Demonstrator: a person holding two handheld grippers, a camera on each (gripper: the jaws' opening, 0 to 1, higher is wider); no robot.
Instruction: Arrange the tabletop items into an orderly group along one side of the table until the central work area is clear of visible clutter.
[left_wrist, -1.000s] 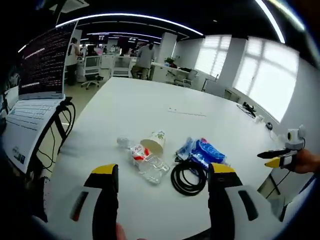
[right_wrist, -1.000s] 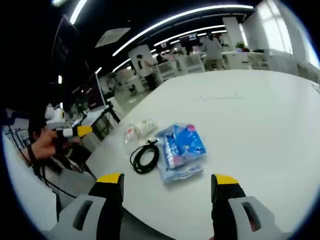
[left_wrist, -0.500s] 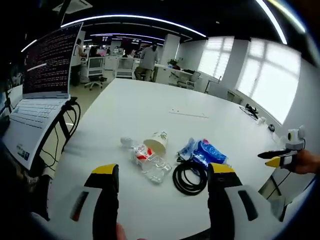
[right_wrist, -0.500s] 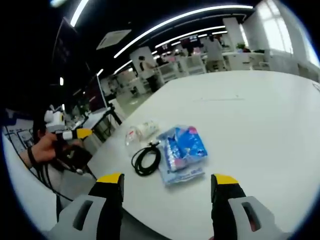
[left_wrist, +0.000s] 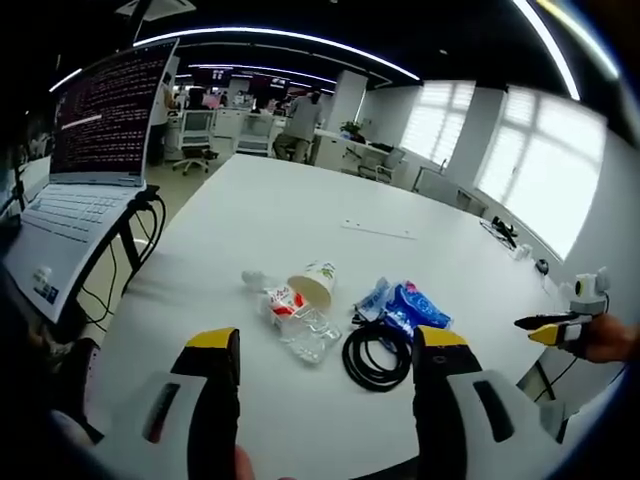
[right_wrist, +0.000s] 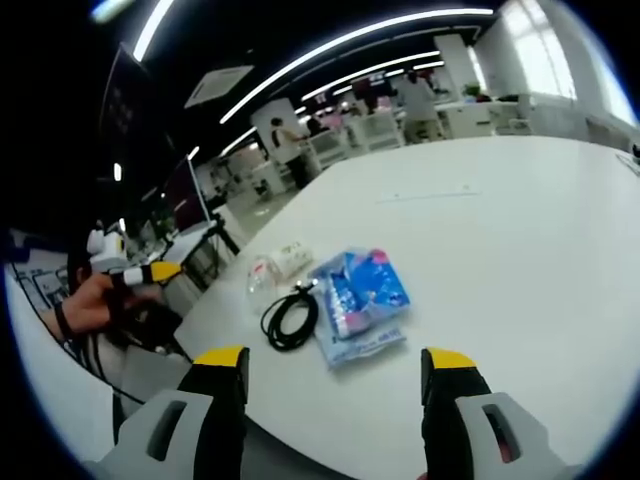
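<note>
**Four items bunched near one table edge, neither gripper on anything yet**

In the left gripper view a laptop (left_wrist: 75, 190) stands on a stand off the table's far left, cables hanging below it. The white table (left_wrist: 330, 200) stretches away bare toward the office behind. Going left to right across the cluster: a crushed clear plastic bottle (left_wrist: 290, 318) with a red label lies on its side, a paper cup (left_wrist: 312, 281) lies tipped over just behind it and touching it, a coiled black cable (left_wrist: 376, 355) lies flat beside the bottle, and a blue plastic packet (left_wrist: 408, 306) sits against the cable's far side. The left gripper (left_wrist: 325, 362) hovers short of the cluster with its jaws spread wide and nothing between them. At the far right edge the right gripper (left_wrist: 548, 328) shows, held in a hand off the table's side.

In the right gripper view the left gripper (right_wrist: 150, 272) appears at the left, held clear of the table. Then come the bottle and cup, small and hard to separate, the cable (right_wrist: 290, 318), and the packet (right_wrist: 355, 300), largest from here. The right gripper's own jaws (right_wrist: 335, 365) stand wide apart and empty.

As a judgement: the items already lie close together near one edge, and most of the table is open, but they sit loosely heaped, not in a tidy row. Straightening the group looks like the work left, and no item has been grasped yet
</note>
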